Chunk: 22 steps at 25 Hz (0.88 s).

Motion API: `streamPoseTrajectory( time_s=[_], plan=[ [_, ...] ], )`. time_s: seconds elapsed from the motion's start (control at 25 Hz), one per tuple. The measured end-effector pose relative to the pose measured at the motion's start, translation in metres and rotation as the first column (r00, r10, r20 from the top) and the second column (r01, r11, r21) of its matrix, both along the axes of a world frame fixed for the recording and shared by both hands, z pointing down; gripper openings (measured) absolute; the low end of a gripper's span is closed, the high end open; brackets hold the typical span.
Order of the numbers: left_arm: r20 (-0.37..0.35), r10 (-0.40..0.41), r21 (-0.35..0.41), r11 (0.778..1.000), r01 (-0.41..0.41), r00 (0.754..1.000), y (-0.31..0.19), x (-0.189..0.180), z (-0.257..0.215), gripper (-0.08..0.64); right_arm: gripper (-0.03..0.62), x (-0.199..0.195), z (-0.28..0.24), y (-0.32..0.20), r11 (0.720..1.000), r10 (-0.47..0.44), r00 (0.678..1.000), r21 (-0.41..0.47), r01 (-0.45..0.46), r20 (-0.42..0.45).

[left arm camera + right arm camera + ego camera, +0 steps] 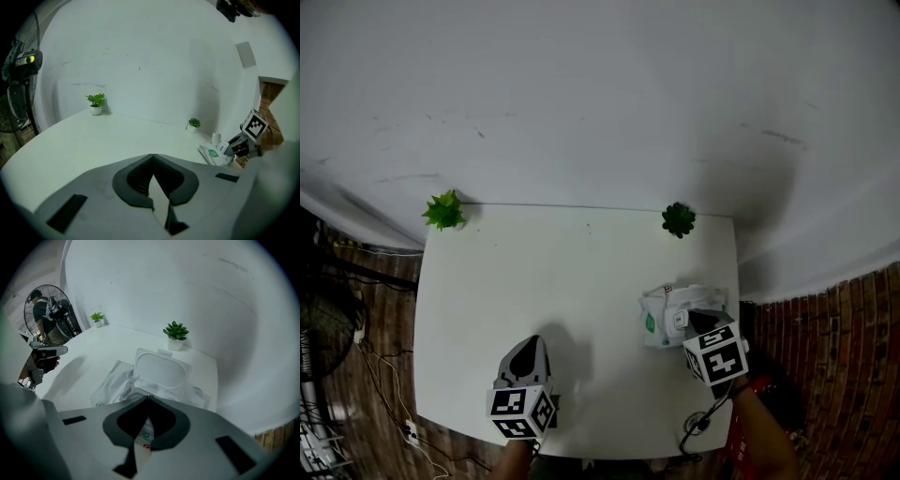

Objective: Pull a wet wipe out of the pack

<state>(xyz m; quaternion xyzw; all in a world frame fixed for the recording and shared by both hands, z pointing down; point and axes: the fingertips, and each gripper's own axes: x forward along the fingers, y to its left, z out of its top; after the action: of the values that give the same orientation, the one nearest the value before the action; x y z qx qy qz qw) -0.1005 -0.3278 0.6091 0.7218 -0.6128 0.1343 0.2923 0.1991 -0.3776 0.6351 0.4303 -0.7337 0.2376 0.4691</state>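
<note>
The wet wipe pack [659, 323] lies on the white tabletop [544, 272] close to its right edge, about halfway back, and its white flip lid [161, 369] is open and standing up. Crumpled white film shows around the opening in the right gripper view. The right tongs [148, 397] are down on it: tips pressed together right at the pack's mouth, just below that raised lid, with the printed label showing through the hollow behind the tips. Whether a wipe is pinched between them, I cannot make out. From the head view the right tongs [692, 321] sit over the pack's near right side, marker cube towards the person.

Over on the near left, the left tongs [531, 341] are well apart from the pack, above bare tabletop with a shadow beside them. Their own view shows the jaws [152, 155] closed tip to tip with nothing between them, only white surface ahead. That same view catches the pack [213, 153] far to its right, with the other gripper bearing on it.

At the back edge stand two small potted plants: a light green plant [443, 211] at the left corner and a dark green succulent [679, 219] towards the right, straight beyond the pack. A plain white wall [600, 94] rises behind the tabletop. A standing fan [47, 315] is off to the left, and brick-patterned floor [825, 337] shows on the right.
</note>
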Motion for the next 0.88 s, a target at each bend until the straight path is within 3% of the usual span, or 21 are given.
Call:
streamPoseTrajectory(
  time_s=[0.88],
  plan=[
    [0.001, 0.010, 0.058, 0.998, -0.011, 1.000, 0.005, -0.010, -0.036, 0.002, 0.002, 0.003, -0.029, -0.003, 0.996, 0.069, 0.996, 0.052, -0.072, 0.063]
  ],
)
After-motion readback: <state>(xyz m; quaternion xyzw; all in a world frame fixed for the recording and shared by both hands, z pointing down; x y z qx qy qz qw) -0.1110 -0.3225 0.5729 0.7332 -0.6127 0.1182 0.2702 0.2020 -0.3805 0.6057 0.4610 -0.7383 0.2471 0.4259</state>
